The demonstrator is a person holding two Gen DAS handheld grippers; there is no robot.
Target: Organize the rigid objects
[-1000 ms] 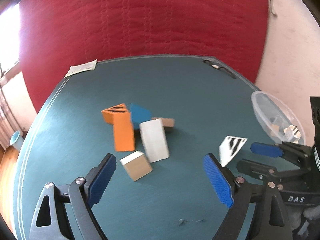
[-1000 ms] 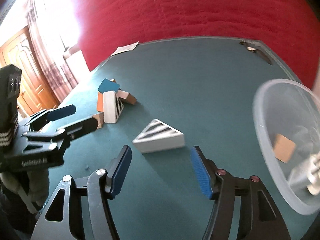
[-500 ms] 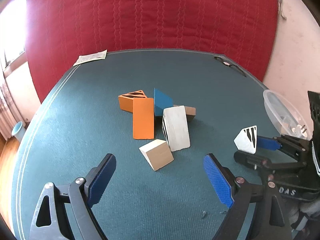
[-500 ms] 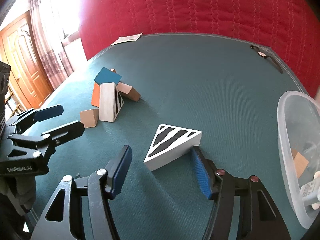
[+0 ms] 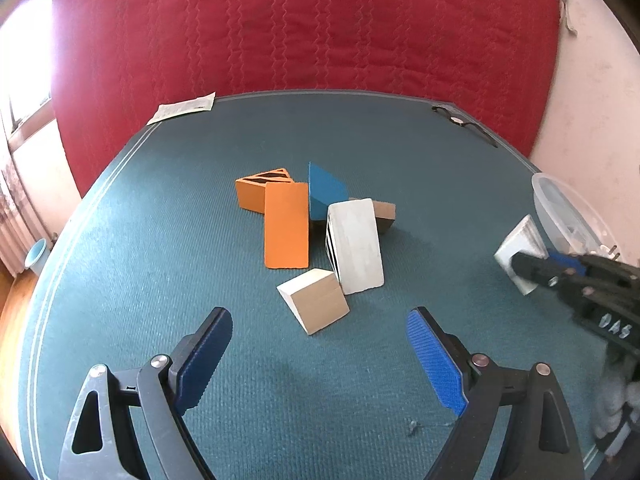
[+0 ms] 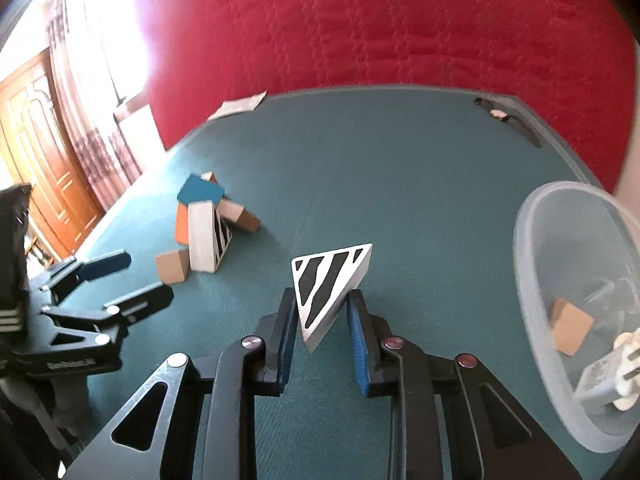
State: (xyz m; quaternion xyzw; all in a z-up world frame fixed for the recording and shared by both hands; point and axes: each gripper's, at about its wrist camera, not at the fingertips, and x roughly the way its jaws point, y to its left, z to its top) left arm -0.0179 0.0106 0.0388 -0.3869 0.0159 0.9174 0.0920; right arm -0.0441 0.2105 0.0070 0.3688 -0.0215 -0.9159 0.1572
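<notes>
Round table (image 5: 120, 240) with teal textured cover, pale double line along its rim. Near centre, a tight cluster of blocks: flat orange slab (image 5: 286, 225), orange striped wedge (image 5: 256, 192) touching behind it, blue wedge (image 5: 325, 192), white block with striped side (image 5: 355, 245), brown block (image 5: 384, 213) behind it, tan wedge (image 5: 314, 300) just in front. Paper sheet (image 5: 182, 108) at far left edge, black wristwatch (image 6: 505, 117) at far right edge. Clear plastic bowl (image 6: 532, 240) at right edge.
</notes>
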